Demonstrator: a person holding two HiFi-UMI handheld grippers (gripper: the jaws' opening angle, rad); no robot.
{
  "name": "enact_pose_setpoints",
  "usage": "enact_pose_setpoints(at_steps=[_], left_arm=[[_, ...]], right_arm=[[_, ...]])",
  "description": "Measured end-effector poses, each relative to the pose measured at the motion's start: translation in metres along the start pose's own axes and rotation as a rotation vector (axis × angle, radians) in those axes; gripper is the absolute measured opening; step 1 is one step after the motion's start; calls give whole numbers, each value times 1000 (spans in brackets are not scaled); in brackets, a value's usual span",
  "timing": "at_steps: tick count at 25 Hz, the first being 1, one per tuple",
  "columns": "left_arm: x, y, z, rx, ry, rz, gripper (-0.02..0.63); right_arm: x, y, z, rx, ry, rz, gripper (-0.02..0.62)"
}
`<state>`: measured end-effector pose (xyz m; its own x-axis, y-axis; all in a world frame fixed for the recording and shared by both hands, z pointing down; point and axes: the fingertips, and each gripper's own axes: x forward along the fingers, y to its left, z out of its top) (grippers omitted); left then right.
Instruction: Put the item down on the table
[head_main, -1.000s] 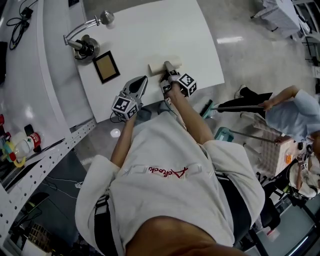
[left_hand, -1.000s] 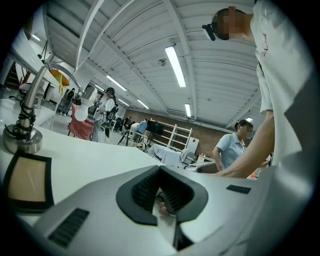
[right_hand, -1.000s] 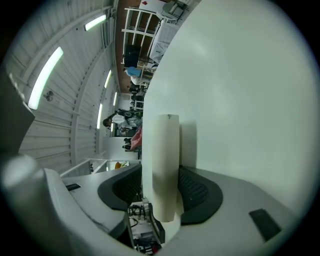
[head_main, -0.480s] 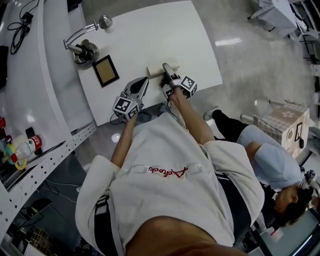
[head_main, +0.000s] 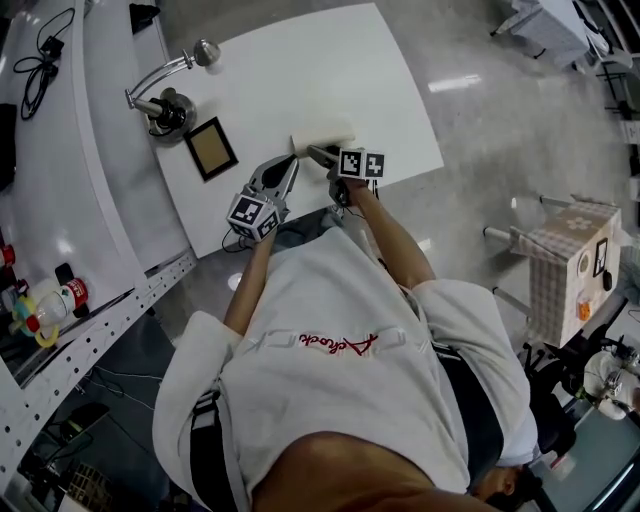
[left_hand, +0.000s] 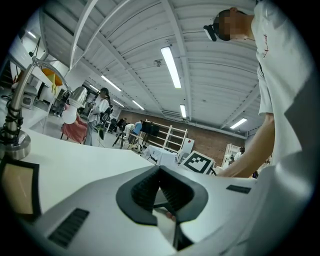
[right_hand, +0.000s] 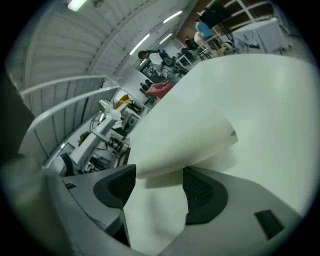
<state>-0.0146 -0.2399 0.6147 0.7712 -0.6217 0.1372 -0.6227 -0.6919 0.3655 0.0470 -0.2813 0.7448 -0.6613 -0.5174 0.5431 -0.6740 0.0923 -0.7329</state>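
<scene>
Head view: at the left edge of the tabletop (head_main: 330, 70) a lamp (head_main: 165, 88) and a frame (head_main: 211, 148) are seen. Near the front edge, the left gripper (head_main: 289, 159) is held with jaws together, empty. The roll (head_main: 325, 136) is laid on the tabletop just ahead of the right gripper (head_main: 314, 153), whose jaws, just opened then slightly narrowed, are parted and clear of it.

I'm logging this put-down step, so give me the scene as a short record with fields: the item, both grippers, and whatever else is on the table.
item: pale roll, lying on the white table
right gripper: open; jaws have just opened wide, then eased in slightly; the roll is just ahead of them and the pads are not pressing on it
left gripper: shut, nothing between the jaws
other things: picture frame and metal lamp toward the table's left
task status: item appears set down
</scene>
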Motion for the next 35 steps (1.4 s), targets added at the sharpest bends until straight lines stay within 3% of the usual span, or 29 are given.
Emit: enact_pose_setpoints(at_steps=[8,15,27,35], left_arm=[[3,2,3,0,-4,-5,8],[4,3,4,-1,0,-10,8],[5,6,9,9,5,-26,8],[6,1,9,14,10,-48,8]], right_arm=[[6,-11,-12,-418,136,-269,275],[4,-19,-7,-467,118,-322,217],[-8,-34,-1,-521,84,-446,-5],[-17,-34,-3,-527,59,-473,-5]])
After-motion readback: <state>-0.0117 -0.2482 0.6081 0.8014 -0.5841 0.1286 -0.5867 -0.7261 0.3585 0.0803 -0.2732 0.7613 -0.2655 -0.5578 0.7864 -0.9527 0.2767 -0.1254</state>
